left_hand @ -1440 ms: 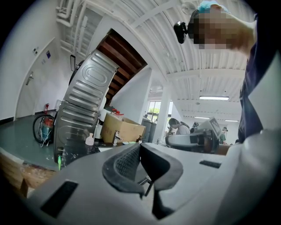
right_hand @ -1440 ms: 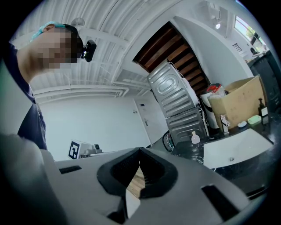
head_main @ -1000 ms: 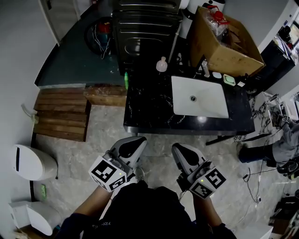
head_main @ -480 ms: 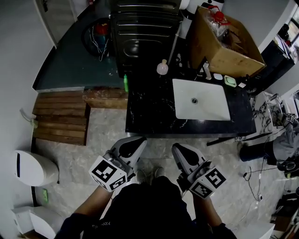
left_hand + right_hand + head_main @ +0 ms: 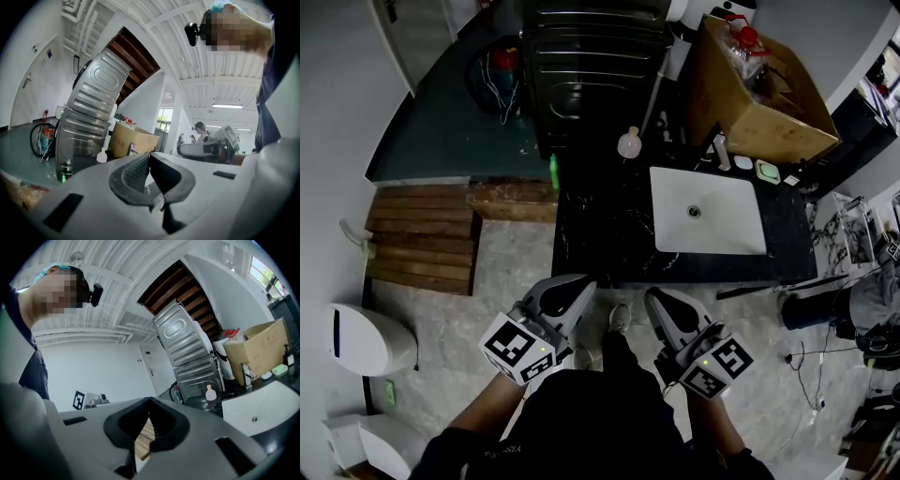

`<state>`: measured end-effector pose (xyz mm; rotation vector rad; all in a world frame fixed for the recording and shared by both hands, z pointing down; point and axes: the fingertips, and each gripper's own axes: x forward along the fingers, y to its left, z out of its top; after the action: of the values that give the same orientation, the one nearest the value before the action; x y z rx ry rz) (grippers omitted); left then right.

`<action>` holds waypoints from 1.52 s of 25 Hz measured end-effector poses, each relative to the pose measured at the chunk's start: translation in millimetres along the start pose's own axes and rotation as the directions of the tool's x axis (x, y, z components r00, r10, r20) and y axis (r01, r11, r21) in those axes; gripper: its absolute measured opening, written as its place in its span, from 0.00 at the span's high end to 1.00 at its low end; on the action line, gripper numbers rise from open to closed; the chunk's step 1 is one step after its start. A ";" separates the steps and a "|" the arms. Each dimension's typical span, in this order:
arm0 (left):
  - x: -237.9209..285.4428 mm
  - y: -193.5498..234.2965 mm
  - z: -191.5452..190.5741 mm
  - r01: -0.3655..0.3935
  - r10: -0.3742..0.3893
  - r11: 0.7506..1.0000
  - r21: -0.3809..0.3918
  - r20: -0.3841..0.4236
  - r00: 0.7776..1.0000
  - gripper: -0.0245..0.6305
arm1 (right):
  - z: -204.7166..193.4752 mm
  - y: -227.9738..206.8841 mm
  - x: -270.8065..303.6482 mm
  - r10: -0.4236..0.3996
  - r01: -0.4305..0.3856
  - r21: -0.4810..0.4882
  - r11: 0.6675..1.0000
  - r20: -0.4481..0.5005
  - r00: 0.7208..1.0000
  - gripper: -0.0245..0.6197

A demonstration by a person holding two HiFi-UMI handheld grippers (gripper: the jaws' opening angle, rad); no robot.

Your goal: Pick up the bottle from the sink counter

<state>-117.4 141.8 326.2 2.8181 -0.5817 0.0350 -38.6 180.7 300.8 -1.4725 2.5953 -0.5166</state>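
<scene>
Both your tongs are closed and empty: the left gripper point(image 5: 574, 286) has its jaws pressed tip to tip with nothing between them, and the right gripper point(image 5: 660, 305) is the same. You hold both on the near side of the white sink basin point(image 5: 708, 214), short of the black counter point(image 5: 600, 234) it sits in. The bottle point(image 5: 628, 143), pale pink with a round body and narrow neck, stands upright on the counter just beyond the basin's far left corner. The faucet point(image 5: 721, 150) rises behind the basin, a green soap dish point(image 5: 767, 172) lies off its far right corner, and a cardboard box point(image 5: 759, 94) stands behind it.
</scene>
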 end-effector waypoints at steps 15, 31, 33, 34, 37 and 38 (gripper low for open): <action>66.8 44.0 2.9 -0.034 0.034 0.999 -0.018 -0.023 0.999 0.95 | 13.0 -71.1 38.7 0.039 -0.039 0.034 0.999 -0.021 0.999 0.93; 154.9 97.2 8.7 -0.123 0.120 0.992 -0.042 -0.060 0.991 0.95 | 31.4 -162.6 80.2 0.112 -0.106 0.079 0.991 -0.079 0.991 0.93; 163.6 102.8 7.7 -0.141 0.138 0.989 -0.043 -0.067 0.988 0.95 | 32.5 -172.0 83.2 0.126 -0.119 0.086 0.989 -0.083 0.989 0.93; 168.3 105.2 6.7 -0.149 0.145 0.988 -0.044 -0.070 0.987 0.95 | 32.5 -176.6 84.4 0.133 -0.125 0.089 0.988 -0.084 0.988 0.93; 184.0 111.2 4.3 -0.166 0.162 0.985 -0.042 -0.078 0.984 0.95 | 33.5 -192.2 87.5 0.150 -0.141 0.098 0.985 -0.088 0.985 0.93; 189.1 112.5 3.8 -0.170 0.166 0.985 -0.041 -0.082 0.983 0.95 | 34.4 -197.5 88.2 0.155 -0.146 0.100 0.984 -0.089 0.984 0.93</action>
<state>12.1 -31.7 365.2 2.7003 -0.7896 0.1606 84.6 4.7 343.0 -1.2407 2.6875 -0.6960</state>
